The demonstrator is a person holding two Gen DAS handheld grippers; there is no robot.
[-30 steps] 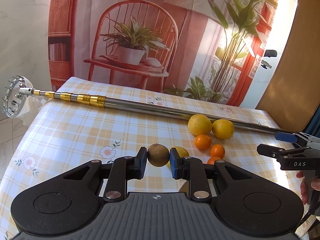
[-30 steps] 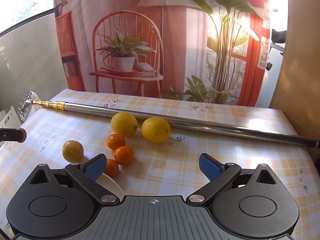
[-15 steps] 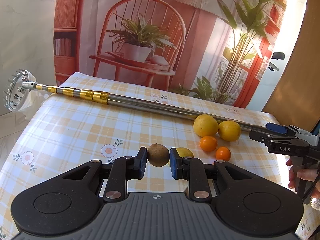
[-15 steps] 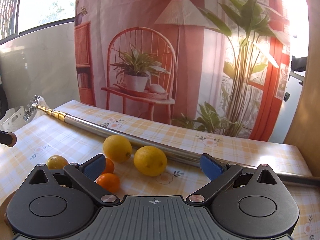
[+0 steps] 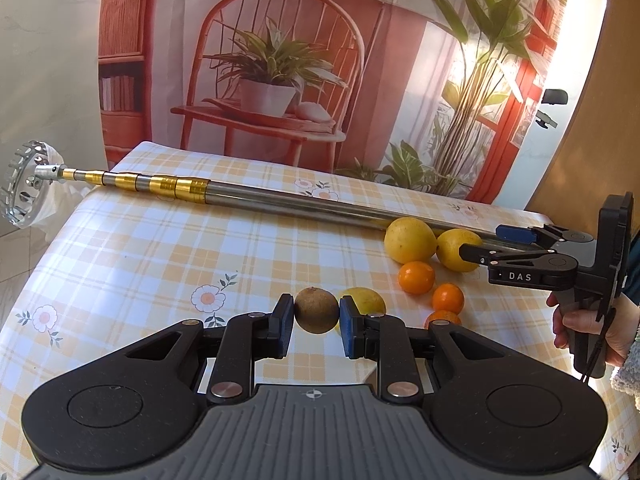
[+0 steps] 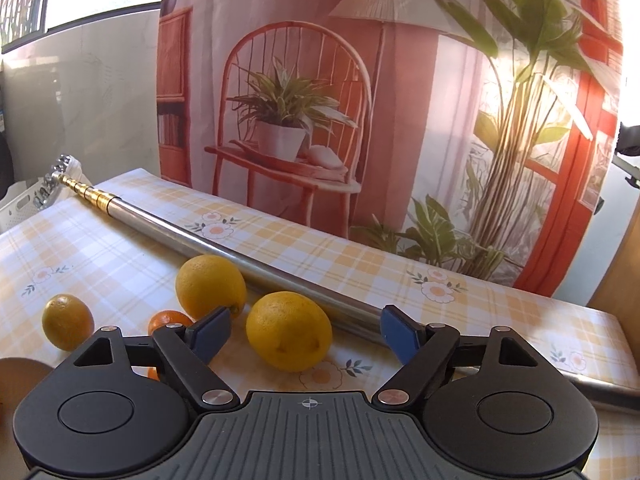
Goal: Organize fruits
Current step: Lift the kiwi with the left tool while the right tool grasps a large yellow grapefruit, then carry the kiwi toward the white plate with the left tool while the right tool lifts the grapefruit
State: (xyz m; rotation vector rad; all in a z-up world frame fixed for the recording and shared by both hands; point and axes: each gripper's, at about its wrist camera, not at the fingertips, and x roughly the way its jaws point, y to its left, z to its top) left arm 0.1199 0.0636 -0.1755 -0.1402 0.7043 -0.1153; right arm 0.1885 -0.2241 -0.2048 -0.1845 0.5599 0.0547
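My left gripper (image 5: 316,320) is shut on a round brown fruit (image 5: 316,310), held just above the checked tablecloth (image 5: 160,264). Behind it lie a small yellow fruit (image 5: 364,298), three small oranges (image 5: 416,277) and two big lemons (image 5: 410,240). In the right wrist view the nearer lemon (image 6: 288,336) sits between the blue pads of my right gripper (image 6: 306,332). Its jaws are closing, with a gap left on each side of the lemon. The other lemon (image 6: 210,286) lies just left of it. The right gripper (image 5: 480,242) also shows at the right of the left wrist view.
A long metal pole (image 5: 280,200) with gold sections lies across the table behind the fruit, its toothed round head (image 5: 24,184) past the left edge. A hand (image 5: 580,320) grips the right gripper's handle. A printed backdrop (image 6: 320,100) hangs behind. A white crate (image 6: 20,208) stands at far left.
My right gripper has moved in low toward the lemons and its jaws have narrowed around the nearer one. The left gripper has kept still with the brown fruit in it.
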